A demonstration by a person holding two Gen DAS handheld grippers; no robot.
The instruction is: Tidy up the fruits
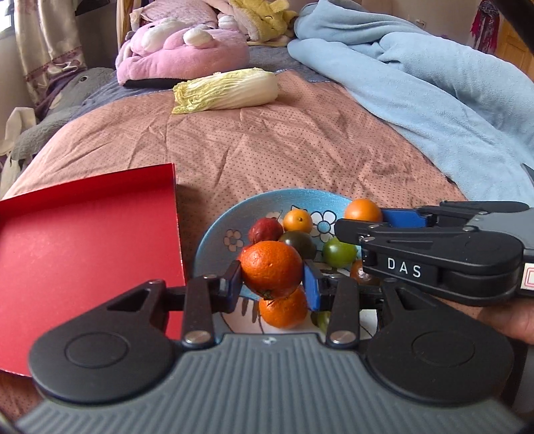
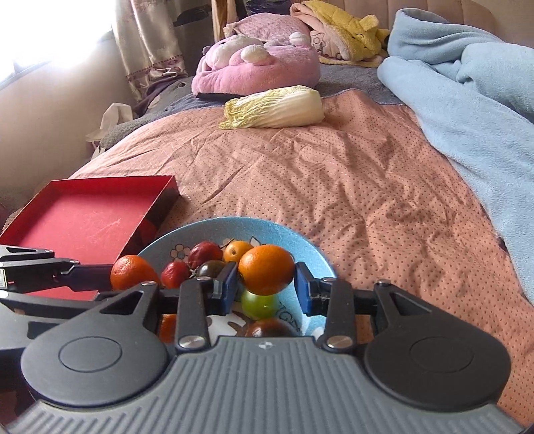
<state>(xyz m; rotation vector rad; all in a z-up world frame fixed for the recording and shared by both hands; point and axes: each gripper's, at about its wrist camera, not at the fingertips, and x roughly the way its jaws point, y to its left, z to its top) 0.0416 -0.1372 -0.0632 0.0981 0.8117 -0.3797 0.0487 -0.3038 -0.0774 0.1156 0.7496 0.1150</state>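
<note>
Both grippers loaded above blue plate [image 1: 213,230].
Left gripper [image 1: 272,283] clamps dark orange [image 1: 271,268]; right gripper [image 2: 267,287] grips lighter orange [image 2: 266,269], right pad barely touching; next: transfer to red tray [image 1: 83,240].

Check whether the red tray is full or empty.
Empty. The red tray shows only its bare red floor in both wrist views; no fruit lies in it. The fruits sit in the blue plate or in the grippers.

Ahead of us a pinkish dotted quilt [image 1: 300,140] covers the bed. A napa cabbage [image 1: 227,89] lies on its side near the far edge, a pink plush toy [image 1: 180,53] just behind it, a yellow plush toy [image 1: 263,16] beyond. A light-blue blanket [image 1: 417,76] is heaped along the right; a patterned curtain [image 2: 147,40] hangs at the left.
</note>
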